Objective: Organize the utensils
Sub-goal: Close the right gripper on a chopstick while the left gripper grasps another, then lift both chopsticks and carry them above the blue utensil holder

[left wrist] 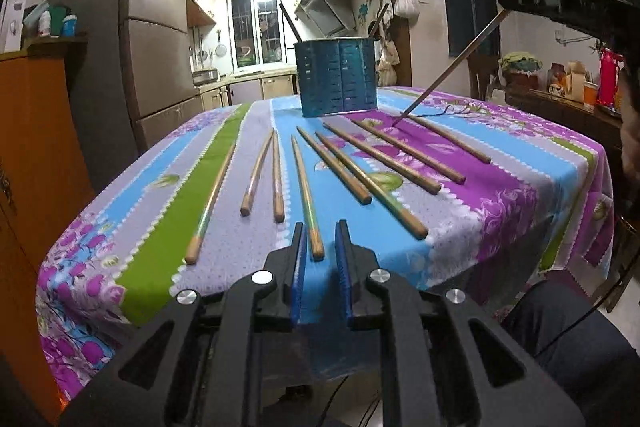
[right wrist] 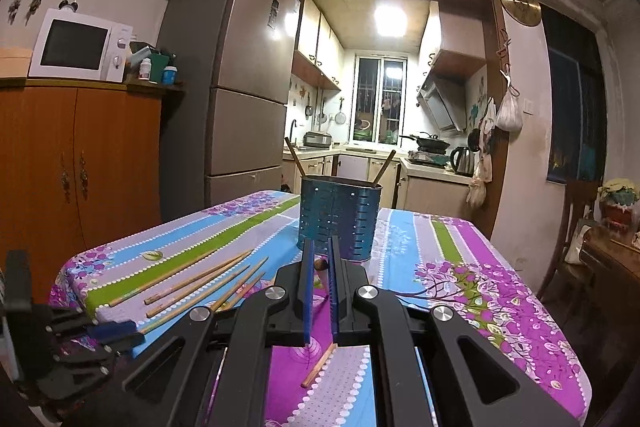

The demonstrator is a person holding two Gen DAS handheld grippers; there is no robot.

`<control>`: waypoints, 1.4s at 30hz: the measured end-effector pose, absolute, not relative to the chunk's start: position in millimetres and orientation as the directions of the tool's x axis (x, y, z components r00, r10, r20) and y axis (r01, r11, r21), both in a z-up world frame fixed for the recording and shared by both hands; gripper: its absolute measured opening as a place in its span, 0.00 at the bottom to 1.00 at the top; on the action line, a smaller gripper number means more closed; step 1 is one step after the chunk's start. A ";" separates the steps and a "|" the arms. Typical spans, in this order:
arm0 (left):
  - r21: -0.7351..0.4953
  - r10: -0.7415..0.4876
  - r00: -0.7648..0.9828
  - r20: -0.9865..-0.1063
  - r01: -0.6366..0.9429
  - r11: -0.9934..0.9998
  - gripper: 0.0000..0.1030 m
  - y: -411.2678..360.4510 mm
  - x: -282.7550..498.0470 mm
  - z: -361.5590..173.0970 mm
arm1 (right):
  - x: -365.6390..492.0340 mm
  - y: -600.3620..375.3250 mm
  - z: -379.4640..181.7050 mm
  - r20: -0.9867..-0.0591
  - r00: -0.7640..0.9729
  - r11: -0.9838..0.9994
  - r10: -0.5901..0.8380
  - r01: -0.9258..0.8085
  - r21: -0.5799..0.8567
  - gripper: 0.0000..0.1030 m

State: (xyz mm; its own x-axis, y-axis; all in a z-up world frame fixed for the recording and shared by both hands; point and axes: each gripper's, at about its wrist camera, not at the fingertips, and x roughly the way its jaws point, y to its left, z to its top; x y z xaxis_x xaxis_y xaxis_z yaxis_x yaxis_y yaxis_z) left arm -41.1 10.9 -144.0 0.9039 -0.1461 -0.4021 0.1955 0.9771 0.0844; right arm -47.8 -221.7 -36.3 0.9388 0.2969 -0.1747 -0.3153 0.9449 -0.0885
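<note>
Several wooden chopsticks (left wrist: 304,183) lie fanned out on the flowered tablecloth (left wrist: 500,207). Behind them stands a blue perforated utensil holder (left wrist: 338,79) (right wrist: 338,223) with two chopsticks leaning in it. My left gripper (left wrist: 320,243) (right wrist: 114,335) is low at the near edge. The thick end of one chopstick (left wrist: 316,247) lies between its blue pads, and a gap shows on both sides. My right gripper (right wrist: 321,251) (left wrist: 505,1) is shut on a chopstick (left wrist: 452,63) that slants down, with its thin tip on the cloth near the holder.
A grey fridge (right wrist: 240,87) and an orange cabinet (right wrist: 80,163) with a microwave (right wrist: 76,45) stand to the left. A dark side table (left wrist: 568,107) with a red flask and a chair are on the right. A person's dark-clothed leg (left wrist: 580,339) is at the table's near right corner.
</note>
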 end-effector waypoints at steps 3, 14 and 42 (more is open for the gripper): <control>0.076 -0.143 0.907 -0.397 0.188 0.979 0.14 12.4 -42.5 -145.2 | -47.6 -220.0 -36.2 -0.176 0.937 0.944 0.301 -0.319 -0.088 0.08; 0.092 -0.133 0.918 -0.373 0.180 0.979 0.05 9.3 -49.6 -142.2 | -50.8 -222.7 -37.6 -0.158 0.944 0.948 0.290 -0.306 -0.085 0.08; 0.124 -0.173 0.985 -0.017 0.174 0.977 0.04 3.3 35.3 41.8 | 48.6 -240.4 56.9 -0.085 0.923 0.921 0.376 -0.382 -0.071 0.07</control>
State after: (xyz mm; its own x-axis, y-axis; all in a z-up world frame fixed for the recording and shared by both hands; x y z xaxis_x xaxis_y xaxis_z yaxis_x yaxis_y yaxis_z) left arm 35.3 3.3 41.8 0.9848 -0.1730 -0.0168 0.1738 0.9769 0.1240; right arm 48.6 -240.4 56.9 0.9227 0.3761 -0.0845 -0.3821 0.9214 -0.0709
